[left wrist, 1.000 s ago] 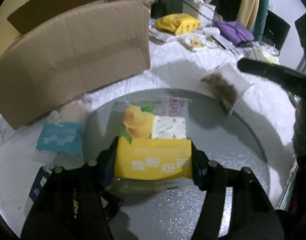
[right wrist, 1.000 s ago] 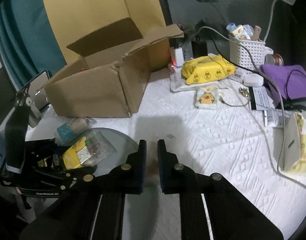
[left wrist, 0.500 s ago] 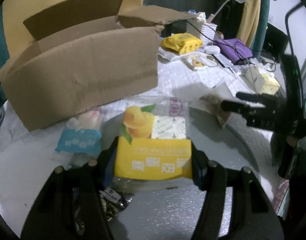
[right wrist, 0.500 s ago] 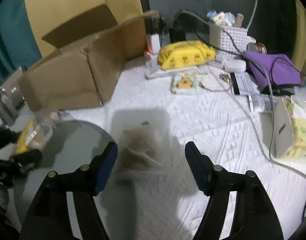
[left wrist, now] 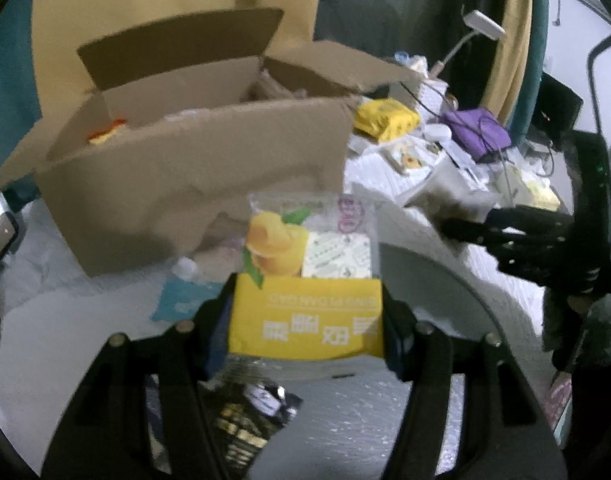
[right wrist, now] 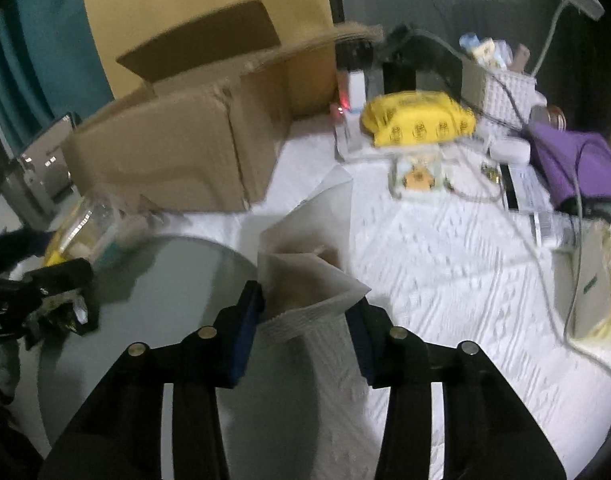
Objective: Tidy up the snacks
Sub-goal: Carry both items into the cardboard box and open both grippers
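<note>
Lifted now, left tongs [left wrist: 305,316] clamp the yellow snack bag [left wrist: 305,300]; right tongs [right wrist: 305,320], just closing, pinch a white pouch [right wrist: 305,280].

My 2 wrist cams look fwd & down, close over the table; both catch the cardboard box [left wrist: 193,160] [right wrist: 177,152].

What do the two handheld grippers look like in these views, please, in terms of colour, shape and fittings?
Both are matte black. The left gripper and the right gripper each have two broad arms that splay outward, dotted with round silver bolt heads, and dark blue pads lining the inner finger faces. No cables or markings show on them.
</note>
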### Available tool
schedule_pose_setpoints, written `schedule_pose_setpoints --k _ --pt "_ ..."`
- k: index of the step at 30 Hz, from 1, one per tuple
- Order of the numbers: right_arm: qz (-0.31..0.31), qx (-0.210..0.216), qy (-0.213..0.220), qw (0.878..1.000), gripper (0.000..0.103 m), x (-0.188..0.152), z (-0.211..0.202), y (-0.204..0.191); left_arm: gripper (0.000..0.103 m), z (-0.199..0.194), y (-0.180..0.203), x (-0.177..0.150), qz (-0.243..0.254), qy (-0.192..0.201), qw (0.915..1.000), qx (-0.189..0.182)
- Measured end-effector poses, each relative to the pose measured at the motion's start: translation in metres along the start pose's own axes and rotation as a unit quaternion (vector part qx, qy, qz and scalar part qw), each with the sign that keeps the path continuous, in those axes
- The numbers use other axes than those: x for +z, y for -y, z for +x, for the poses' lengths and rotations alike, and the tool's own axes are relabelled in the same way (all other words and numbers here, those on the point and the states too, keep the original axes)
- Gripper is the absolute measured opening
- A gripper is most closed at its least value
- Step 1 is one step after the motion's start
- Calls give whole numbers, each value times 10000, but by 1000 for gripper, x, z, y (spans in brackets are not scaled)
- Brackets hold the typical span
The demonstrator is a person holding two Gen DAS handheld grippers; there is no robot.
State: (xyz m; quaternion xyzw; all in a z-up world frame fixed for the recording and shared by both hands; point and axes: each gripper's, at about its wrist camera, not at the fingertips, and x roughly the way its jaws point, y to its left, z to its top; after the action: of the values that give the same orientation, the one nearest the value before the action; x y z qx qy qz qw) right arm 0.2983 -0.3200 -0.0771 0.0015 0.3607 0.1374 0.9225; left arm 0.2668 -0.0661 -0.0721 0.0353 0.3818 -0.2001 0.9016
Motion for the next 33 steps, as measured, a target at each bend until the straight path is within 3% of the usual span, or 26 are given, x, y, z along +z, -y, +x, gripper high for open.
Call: schedule_pose_setpoints --k 15,22,33 --pt "-435 535 798 9944 45 82 -32 -54 62 -31 -62 46 -366 686 9965 313" --pt "-685 661 937 9910 45 118 -20 -82 62 -28 -99 69 -659 850 9933 412" --pt "-844 727 851 9901 45 160 26 -102 62 -5 -136 95 -859 776 9920 500"
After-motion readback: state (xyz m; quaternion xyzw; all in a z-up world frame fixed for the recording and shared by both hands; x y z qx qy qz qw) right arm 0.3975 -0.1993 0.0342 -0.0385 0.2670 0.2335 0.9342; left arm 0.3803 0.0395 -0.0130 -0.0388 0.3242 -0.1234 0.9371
